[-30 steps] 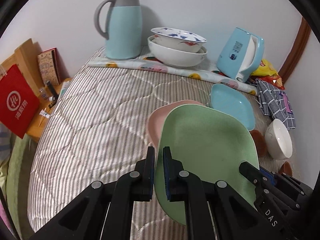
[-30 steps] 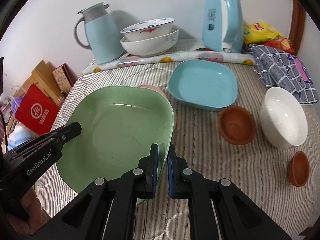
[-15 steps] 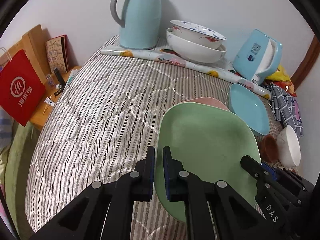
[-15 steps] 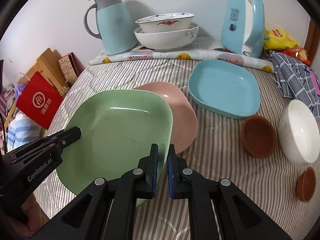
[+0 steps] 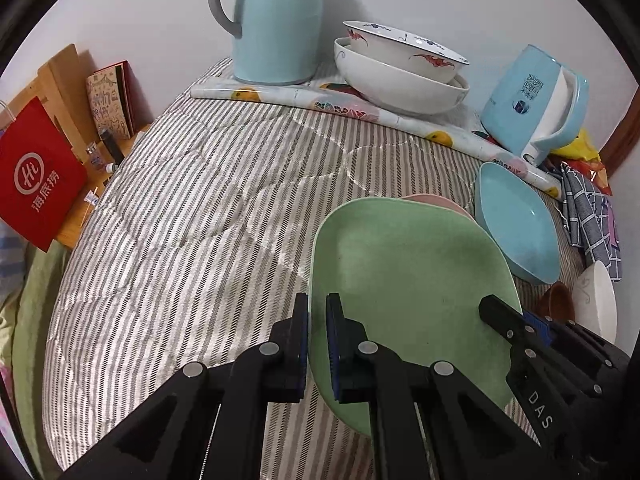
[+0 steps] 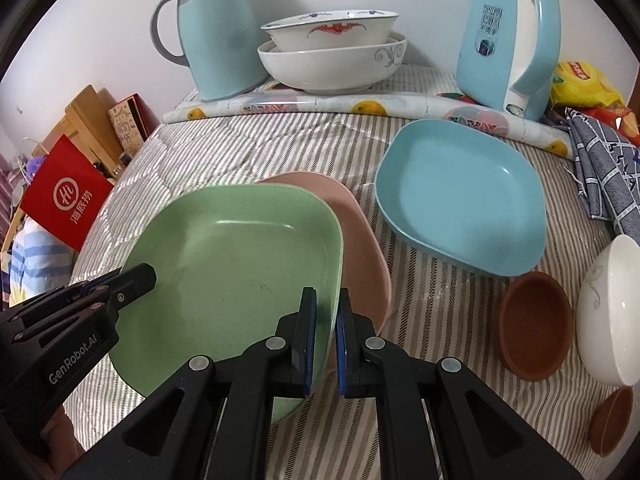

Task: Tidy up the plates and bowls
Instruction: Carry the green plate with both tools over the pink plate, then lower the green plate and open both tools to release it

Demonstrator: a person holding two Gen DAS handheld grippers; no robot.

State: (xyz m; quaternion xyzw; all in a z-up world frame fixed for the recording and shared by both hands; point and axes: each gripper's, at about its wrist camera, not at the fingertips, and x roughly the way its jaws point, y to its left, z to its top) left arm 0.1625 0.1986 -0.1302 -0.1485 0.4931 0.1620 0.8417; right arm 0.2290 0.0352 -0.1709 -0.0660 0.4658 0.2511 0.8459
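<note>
A green plate is held above the striped bed cover by both grippers. My left gripper is shut on its left rim, and shows in the right wrist view. My right gripper is shut on its right rim, and shows in the left wrist view. A pink plate lies under and just beyond it. A blue plate lies further right.
Two stacked white bowls stand at the back between a thermos jug and a blue kettle. A white bowl and two small brown bowls sit at right. A checked cloth lies far right.
Both grippers have carried the green plate forward and lower toward the pink plate; the back objects appear closer and the pink plate is more uncovered in the right wrist view.
</note>
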